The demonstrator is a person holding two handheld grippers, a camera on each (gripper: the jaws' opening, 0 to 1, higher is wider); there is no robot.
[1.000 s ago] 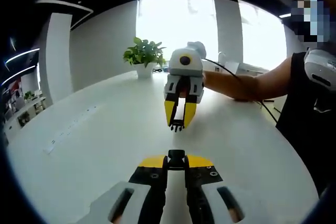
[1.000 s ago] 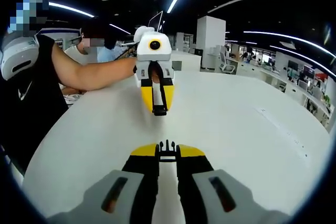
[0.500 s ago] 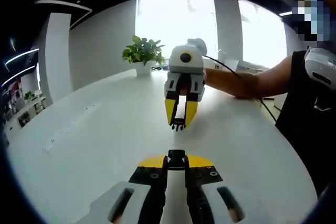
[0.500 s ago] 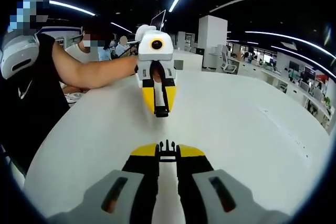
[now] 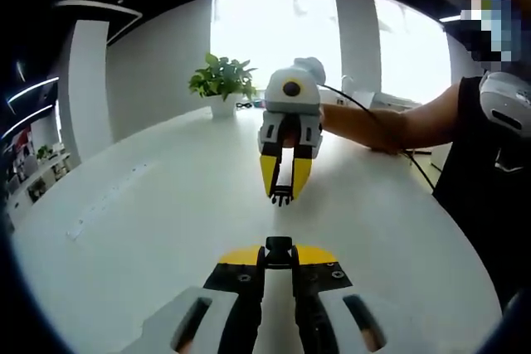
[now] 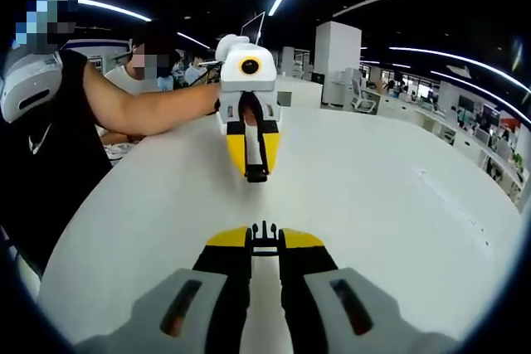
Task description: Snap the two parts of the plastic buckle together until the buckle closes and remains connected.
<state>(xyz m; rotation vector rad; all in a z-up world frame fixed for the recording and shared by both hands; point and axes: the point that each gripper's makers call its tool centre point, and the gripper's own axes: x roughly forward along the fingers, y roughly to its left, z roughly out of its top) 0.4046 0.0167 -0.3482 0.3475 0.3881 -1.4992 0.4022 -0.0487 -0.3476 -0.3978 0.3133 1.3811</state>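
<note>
Two black buckle parts are held facing each other above the white table (image 5: 149,230), a gap apart. My left gripper (image 5: 279,253) is shut on the socket part (image 5: 279,245), which pokes out between its yellow tips. In the right gripper view the left gripper (image 6: 256,167) points toward me with the socket part (image 6: 256,176) at its tip. My right gripper (image 6: 265,242) is shut on the pronged part (image 6: 264,232). In the left gripper view the right gripper (image 5: 280,188) hangs ahead with the pronged part (image 5: 280,198) aimed at me.
A potted plant (image 5: 222,89) stands at the table's far edge and a slot strip (image 5: 108,201) runs along the left. A person in a black top (image 5: 485,180) stands at the table's side, forearm (image 6: 149,109) stretched over it. Office desks (image 6: 465,134) lie beyond.
Almost nothing has changed. Both grippers keep their hold on the buckle parts and stay facing each other; the views have drifted only slightly.
</note>
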